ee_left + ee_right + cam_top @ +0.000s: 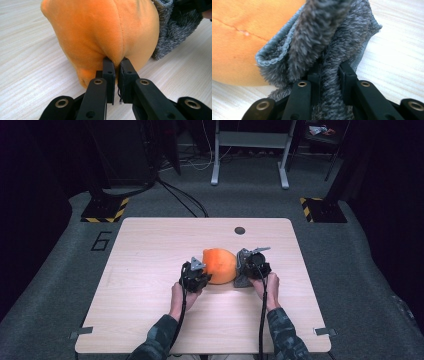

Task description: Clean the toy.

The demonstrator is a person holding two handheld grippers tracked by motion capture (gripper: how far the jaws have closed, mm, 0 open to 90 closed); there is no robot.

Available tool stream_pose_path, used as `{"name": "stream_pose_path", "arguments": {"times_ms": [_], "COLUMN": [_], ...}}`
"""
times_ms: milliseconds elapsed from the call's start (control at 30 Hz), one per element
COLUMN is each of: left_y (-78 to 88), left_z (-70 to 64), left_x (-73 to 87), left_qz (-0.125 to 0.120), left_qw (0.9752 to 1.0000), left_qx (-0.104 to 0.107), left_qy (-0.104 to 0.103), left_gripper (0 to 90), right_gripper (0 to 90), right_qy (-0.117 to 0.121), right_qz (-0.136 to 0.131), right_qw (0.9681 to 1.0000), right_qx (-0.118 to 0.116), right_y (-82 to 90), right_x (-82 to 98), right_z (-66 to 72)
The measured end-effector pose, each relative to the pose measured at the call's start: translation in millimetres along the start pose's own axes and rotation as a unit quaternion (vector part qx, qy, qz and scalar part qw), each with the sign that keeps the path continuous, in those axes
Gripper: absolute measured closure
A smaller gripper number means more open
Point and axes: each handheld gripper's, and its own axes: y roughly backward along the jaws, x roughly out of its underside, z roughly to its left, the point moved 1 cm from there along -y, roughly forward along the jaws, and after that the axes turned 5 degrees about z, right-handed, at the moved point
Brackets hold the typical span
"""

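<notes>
- High view: the orange plush cushion [220, 266] lay on the tabletop [150, 270] between the two tools. The left tool [196, 276] sat against its left flank, and the right tool [253, 266] met the grey fuzzy cover [243, 270] on its right side.
- Left gripper view: the left tool [116, 65] was clenched on a pinch of orange plush [105, 32] at the cushion's near bottom, right at its tips. Judged from this, it served as the anchor and ought to stay put.
- Right gripper view: the right tool [331, 72] was clenched on a fold of the grey cover [332, 45], the hemmed edge just ahead of its tips and the orange cushion [244, 30] beyond to the left. To work the cover well, the pull should probably run steadily along the cushion, keeping the fold deep in the jaws.
</notes>
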Motion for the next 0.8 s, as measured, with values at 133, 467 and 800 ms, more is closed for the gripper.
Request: {"name": "stream_pose_path", "arguments": {"times_ms": [133, 467, 800], "left_y": [-0.4, 0.6, -0.5], "left_z": [0.6, -1.5, -1.8], "left_x": [0.6, -0.5, -0.4], "left_qz": [0.001, 0.003, 0.006], "left_qw": [1.0000, 1.0000, 0.9999], "left_qx": [0.001, 0.003, 0.006], "left_qy": [0.003, -0.004, -0.007], "left_gripper": [84.8, 84.8, 84.8], "right_gripper": [75.0, 74.9, 75.0], "right_qy": [0.010, 0.095, 0.099], "right_qz": [-0.026, -0.100, -0.075], "right_qw": [0.9996, 0.9892, 0.9918], "right_qx": [0.001, -0.052, -0.033], "right_y": [18.0, 68.2, 45.7], "right_x": [-2.4, -34.0, -33.9], "right_z": [2.6, 62.3, 64.2]}}
